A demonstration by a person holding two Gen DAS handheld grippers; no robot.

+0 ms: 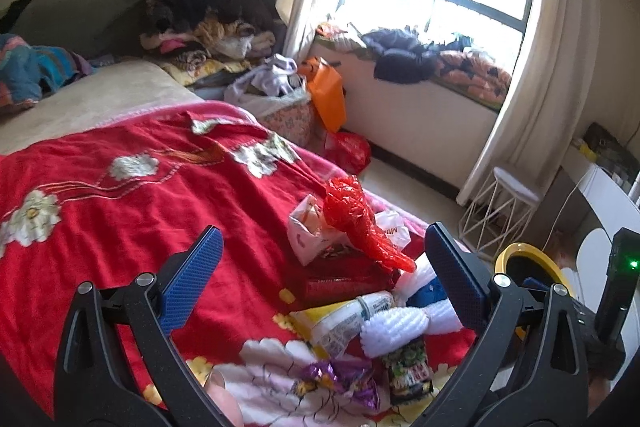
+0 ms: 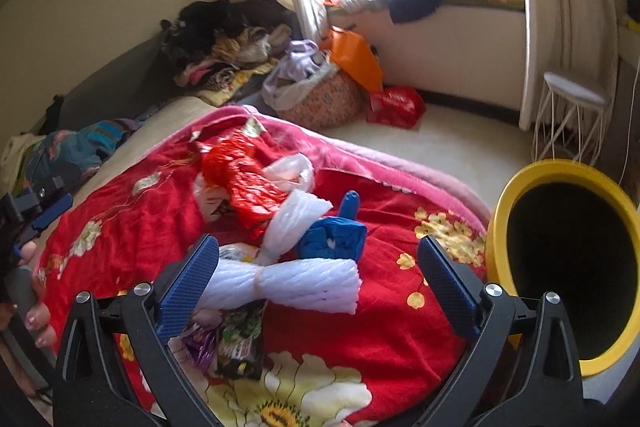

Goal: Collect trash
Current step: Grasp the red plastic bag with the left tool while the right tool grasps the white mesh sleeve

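Left wrist view: the left claw (image 1: 320,267) stood wide open above the bed, its blue-padded fingers (image 1: 192,279) spread apart with nothing between them. The red floral blanket (image 1: 120,195) covered the bed beneath it.

The trash lay in a loose cluster on the blanket near the foot-side edge of the bed:
- a crumpled red plastic bag (image 1: 360,223), resting on a white printed bag (image 1: 308,231);
- a dark red flat packet (image 1: 344,281) just below them;
- a yellow-and-white wrapper (image 1: 340,323) beside a white foam net (image 1: 394,331);
- a blue glove (image 1: 426,297), partly hidden by the right-hand finger;
- a green snack packet (image 1: 408,371) and a purple foil wrapper (image 1: 340,383), nearest the camera.

The yellow-rimmed bin (image 1: 532,259) stood on the floor just beside the bed, largely hidden behind the claw frame.

Right wrist view: the right claw (image 2: 318,283) was also fully open and held nothing. The white foam net (image 2: 288,283) lay directly between its fingers, with the blue glove (image 2: 336,237) just beyond it and the red plastic bag (image 2: 240,179) farther back. The bin (image 2: 504,211) stood close at the right, its dark mouth facing the camera. At the left edge, a hand (image 2: 36,311) gripped the handle of the other claw.
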